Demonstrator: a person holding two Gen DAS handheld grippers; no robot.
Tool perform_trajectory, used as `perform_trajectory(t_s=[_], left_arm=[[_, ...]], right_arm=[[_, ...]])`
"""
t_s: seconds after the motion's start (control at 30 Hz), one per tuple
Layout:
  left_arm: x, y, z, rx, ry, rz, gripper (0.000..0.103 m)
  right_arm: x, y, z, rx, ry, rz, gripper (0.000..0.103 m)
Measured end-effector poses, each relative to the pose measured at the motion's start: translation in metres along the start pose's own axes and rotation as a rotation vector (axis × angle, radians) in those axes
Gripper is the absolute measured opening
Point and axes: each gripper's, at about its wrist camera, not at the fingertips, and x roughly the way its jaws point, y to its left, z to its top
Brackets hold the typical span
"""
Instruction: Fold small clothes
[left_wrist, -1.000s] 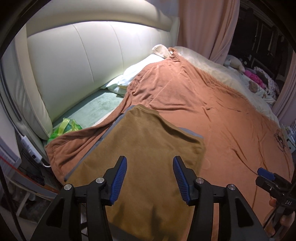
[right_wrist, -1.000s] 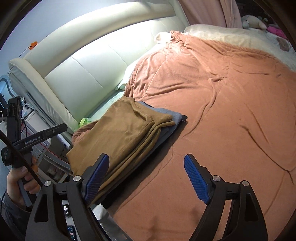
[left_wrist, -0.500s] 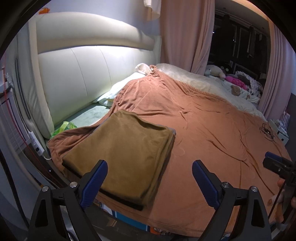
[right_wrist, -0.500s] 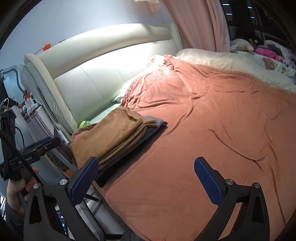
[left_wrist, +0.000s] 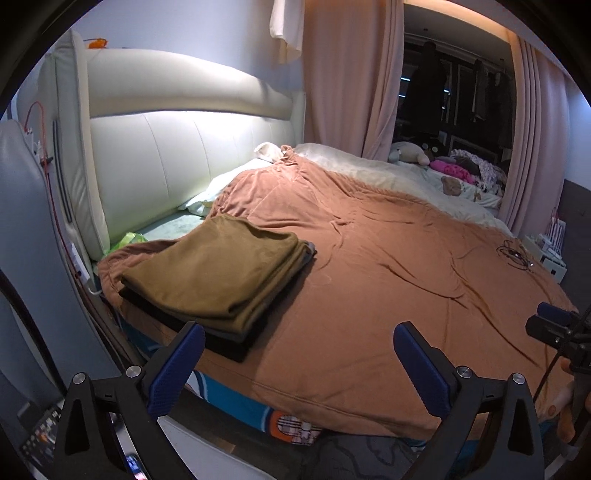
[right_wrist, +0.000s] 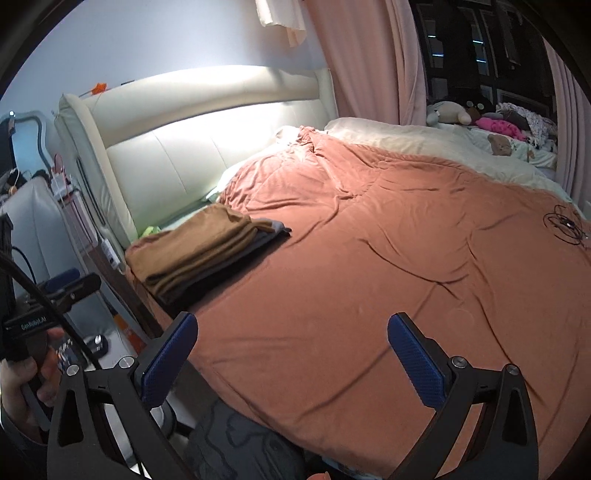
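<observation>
A folded olive-brown garment (left_wrist: 218, 273) tops a neat stack at the near left corner of the bed, over a grey piece (right_wrist: 269, 227) and a dark one (left_wrist: 236, 347). The same stack (right_wrist: 195, 243) shows at mid-left in the right wrist view. My left gripper (left_wrist: 297, 332) hovers off the bed's near edge, back from the stack; its jaws are opening, with nothing between them. My right gripper (right_wrist: 291, 319) is open and empty above the rust-orange blanket (right_wrist: 388, 240), to the right of the stack. A hand (right_wrist: 22, 384) holds the left gripper's handle.
A cream padded headboard (left_wrist: 166, 155) runs along the left. Pillows (left_wrist: 218, 188), a cream duvet (right_wrist: 424, 144) and plush toys (right_wrist: 448, 112) lie at the far end. A tangled black cable (right_wrist: 565, 225) rests on the blanket's right side. Pink curtains (left_wrist: 351, 74) hang behind.
Both grippers pulled back from the stack toward the bed's near edge, and their jaws spread wider. The folded stack stays in place.
</observation>
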Motion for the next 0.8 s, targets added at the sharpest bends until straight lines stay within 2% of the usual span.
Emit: perform_trajectory(t_s=[0.17, 0.3, 0.8], left_arm=[[-0.011, -0.01, -0.017, -0.006, 0.009, -0.025, 0.103], [-0.015, -0.021, -0.025, 0.03, 0.008, -0.021, 0.103], [-0.026, -0.016, -0.025, 0.025, 0.0, -0.011, 0.103]], right_arm=[[-0.024, 0.0, -0.008, -0.004, -0.007, -0.028, 0.103], [-0.033, 0.003, -0.01, -0.002, -0.014, -0.036, 0.103], [-0.03, 0.007, -0.012, -0.004, -0.023, -0.039, 0.103]])
